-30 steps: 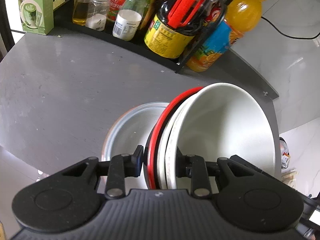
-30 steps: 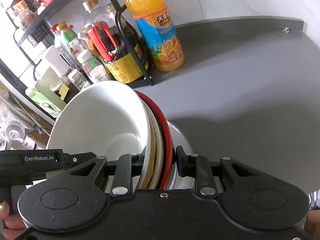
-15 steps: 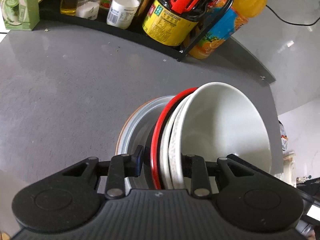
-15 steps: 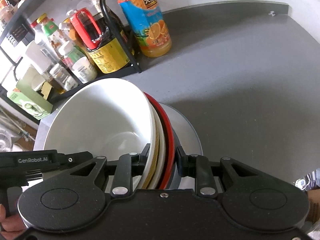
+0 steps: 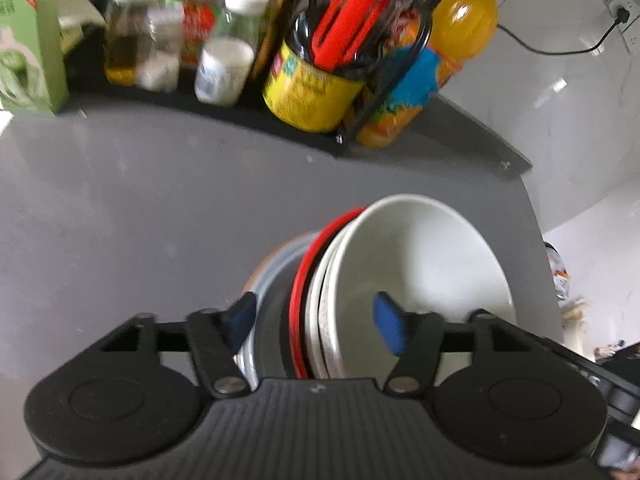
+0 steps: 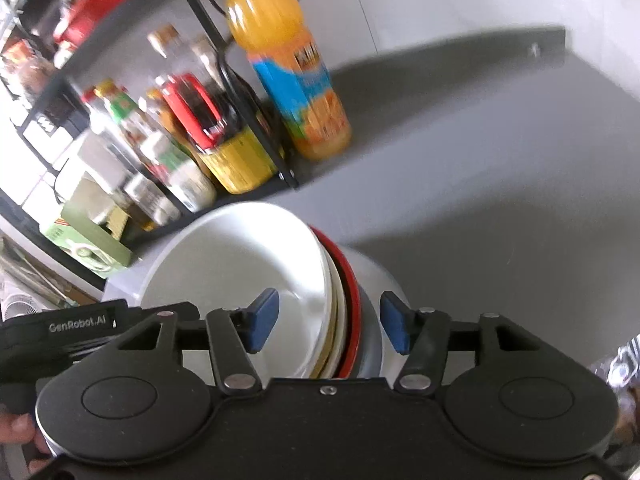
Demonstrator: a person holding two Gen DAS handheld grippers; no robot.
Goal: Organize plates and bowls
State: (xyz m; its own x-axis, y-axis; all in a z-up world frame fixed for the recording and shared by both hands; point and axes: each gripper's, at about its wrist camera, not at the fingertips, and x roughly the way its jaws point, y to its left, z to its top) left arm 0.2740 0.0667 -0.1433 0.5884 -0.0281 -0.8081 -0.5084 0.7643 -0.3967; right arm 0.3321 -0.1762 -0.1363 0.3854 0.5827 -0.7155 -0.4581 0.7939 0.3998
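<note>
Both grippers are spread wide around one nested stack of dishes, with nothing pinched. In the left wrist view the left gripper [image 5: 314, 322] straddles the stack's rim: its blue pads stand clear on either side, one outside the grey plate [image 5: 276, 272] and one inside the white bowl [image 5: 424, 264]. The right gripper [image 6: 326, 326] does the same from the opposite side, one pad within the bowl, the other beyond the red plate [image 6: 352, 296].

The stack sits directly ahead of each gripper, between the fingers, on the grey worktop [image 5: 140, 208]. Farther ahead stand the rack of sauce bottles [image 5: 320, 76] and the orange juice bottle [image 6: 288, 76].

The stack looks set down, so the job seems close to done, but the risk lies in pulling away. Each gripper has a finger inside the bowl, so a straight backward or sideways withdrawal could hook the rim and drag or tip the bowl off the plates beneath. The nested pieces are smooth and of unequal size, so a nudge may slide them apart. Both views are blurred, and a fast exit gives less margin. Lifting clear first seems safer.
</note>
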